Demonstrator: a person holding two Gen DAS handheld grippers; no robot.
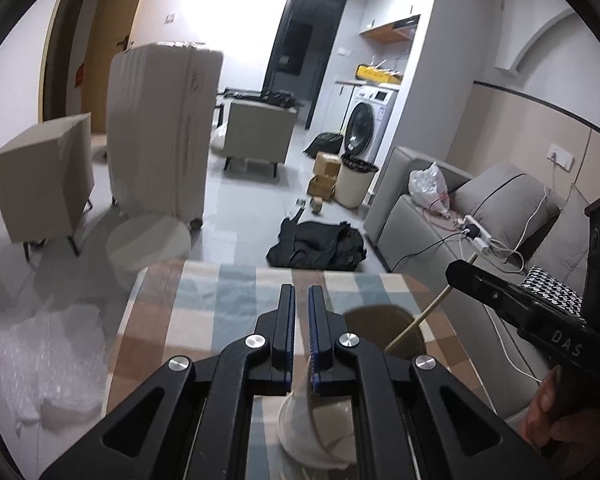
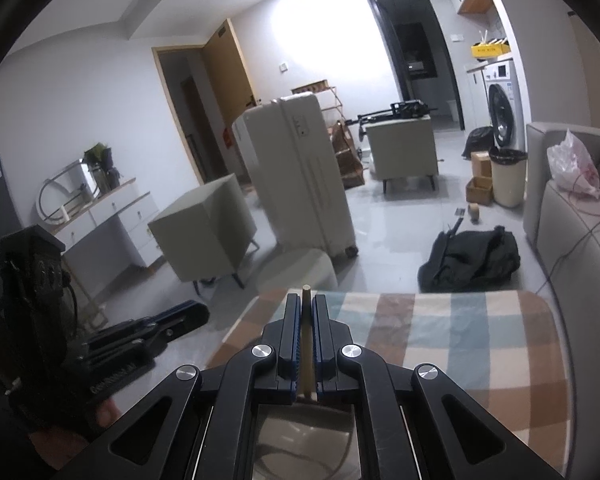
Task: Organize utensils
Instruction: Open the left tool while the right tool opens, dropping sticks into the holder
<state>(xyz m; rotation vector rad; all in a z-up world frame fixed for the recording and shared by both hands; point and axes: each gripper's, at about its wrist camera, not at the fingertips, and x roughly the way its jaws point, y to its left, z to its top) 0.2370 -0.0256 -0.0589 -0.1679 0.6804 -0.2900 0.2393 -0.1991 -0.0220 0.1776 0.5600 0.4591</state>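
My left gripper (image 1: 301, 300) is nearly shut, its right finger against the handle of a white ceramic spoon (image 1: 304, 412) that hangs below the jaws over the checked tablecloth (image 1: 220, 300). My right gripper (image 2: 307, 308) is shut on a pale wooden chopstick (image 2: 307, 344). In the left wrist view the right gripper (image 1: 512, 300) reaches in from the right and the chopstick (image 1: 420, 318) slants down into a brown round holder (image 1: 384, 330). A clear container (image 2: 304, 440) lies under the right gripper. The left gripper (image 2: 140, 332) shows at the left of the right wrist view.
Past the table's far edge are a round white stool (image 1: 148, 244), a black bag (image 1: 316, 246) on the floor, a white suitcase (image 1: 160, 132) and a grey sofa (image 1: 460, 216) at the right. Bubble wrap (image 1: 48, 360) lies on the floor at the left.
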